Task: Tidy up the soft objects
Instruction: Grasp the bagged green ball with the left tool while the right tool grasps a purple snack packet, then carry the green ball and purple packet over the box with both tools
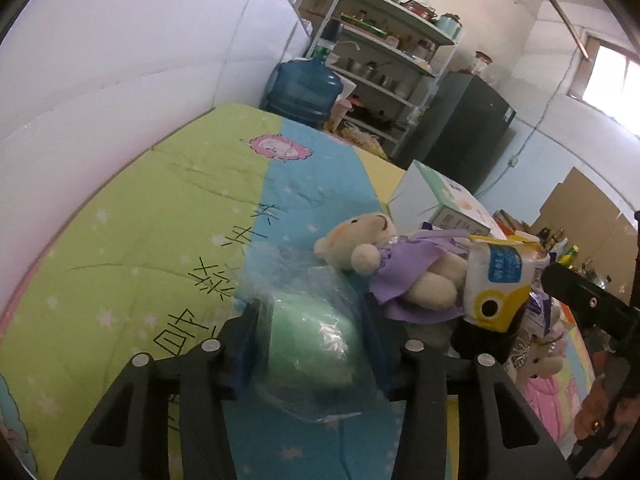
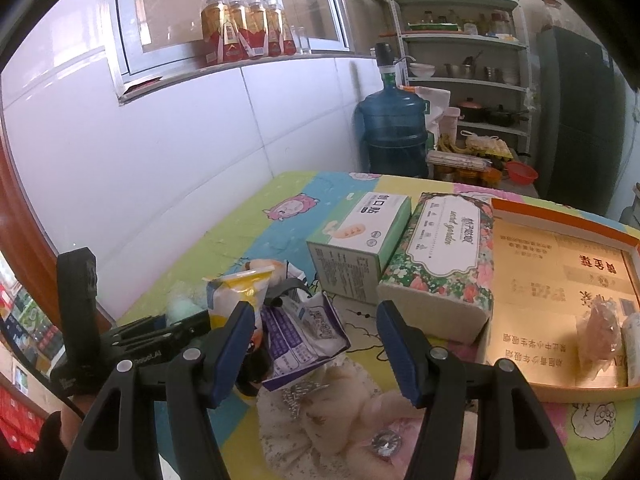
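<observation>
My left gripper [image 1: 310,320] is shut on a green soft roll in clear plastic wrap [image 1: 308,340], held just above the quilt. Right of it lie a cream teddy bear in a purple dress [image 1: 400,264] and a white, yellow and blue packet [image 1: 496,284]. My right gripper [image 2: 316,320] is open and empty above a pile: a purple and white packet [image 2: 304,332], the yellow and blue packet [image 2: 236,292] and a cream plush doll in a lacy dress [image 2: 340,412] below the fingers. The left gripper [image 2: 160,332] shows at its left with the green roll [image 2: 182,308].
A colourful quilt [image 1: 160,220] covers the table. A green and white box [image 2: 360,240], a floral tissue pack [image 2: 440,256] and an orange-rimmed cardboard tray [image 2: 560,280] with small wrapped items stand at the right. A white wall runs along the left. A water jug [image 2: 394,128] and shelves stand behind.
</observation>
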Tool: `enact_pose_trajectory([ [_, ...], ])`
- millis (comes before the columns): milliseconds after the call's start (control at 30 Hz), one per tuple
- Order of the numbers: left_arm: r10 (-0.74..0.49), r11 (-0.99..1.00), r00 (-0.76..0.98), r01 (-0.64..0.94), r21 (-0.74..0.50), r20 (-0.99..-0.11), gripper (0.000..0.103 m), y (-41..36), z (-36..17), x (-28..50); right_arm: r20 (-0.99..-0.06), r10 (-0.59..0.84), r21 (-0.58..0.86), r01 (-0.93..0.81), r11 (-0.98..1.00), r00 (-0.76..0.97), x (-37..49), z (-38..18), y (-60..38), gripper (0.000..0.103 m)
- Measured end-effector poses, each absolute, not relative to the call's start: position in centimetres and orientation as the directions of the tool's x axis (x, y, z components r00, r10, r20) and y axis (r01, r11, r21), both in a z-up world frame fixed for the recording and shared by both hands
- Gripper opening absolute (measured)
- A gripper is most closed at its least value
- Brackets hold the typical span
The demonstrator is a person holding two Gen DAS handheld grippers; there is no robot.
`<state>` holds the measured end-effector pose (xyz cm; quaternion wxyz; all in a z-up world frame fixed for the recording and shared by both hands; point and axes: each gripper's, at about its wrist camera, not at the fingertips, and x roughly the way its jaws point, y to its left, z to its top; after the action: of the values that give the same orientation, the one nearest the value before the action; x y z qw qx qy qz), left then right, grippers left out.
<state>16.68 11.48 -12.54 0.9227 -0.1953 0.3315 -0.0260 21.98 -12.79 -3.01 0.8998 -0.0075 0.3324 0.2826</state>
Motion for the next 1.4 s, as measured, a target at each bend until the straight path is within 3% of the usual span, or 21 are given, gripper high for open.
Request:
enact_pose_trajectory([
  [300,-0.123,0.912,0.837,-0.115,-0.393,-0.532,0.046,13.2,-10.7,14.7,-0.628,0.488,0.146,-0.524,0.839,0.606,22.4,-3.4,-12.1,0.063],
  [433,-0.131,0.911,0.837,-0.11,-0.397,-0.532,0.046,13.3,-10.8,14.6,-0.648,0.489,0.155,-0.527,0.835,0.584,22.9,-4.2,-11.7,0.045],
  [767,-0.162,0.901,0.828,-0.097,-0.422,-0.536,0.046,13.6,-11.6,15.1,-0.591,0.503,0.146,-0.529,0.836,0.63,21.7,-4.0,-12.3,0.035],
  [1400,-0.191,0.906,0.832,-0.055,-0.42,-0.521,0.046,12.3,-11.1,14.9,-0.503,0.509,0.143,-0.513,0.846,0.699,19.1,-1.0,-15.7,0.034],
])
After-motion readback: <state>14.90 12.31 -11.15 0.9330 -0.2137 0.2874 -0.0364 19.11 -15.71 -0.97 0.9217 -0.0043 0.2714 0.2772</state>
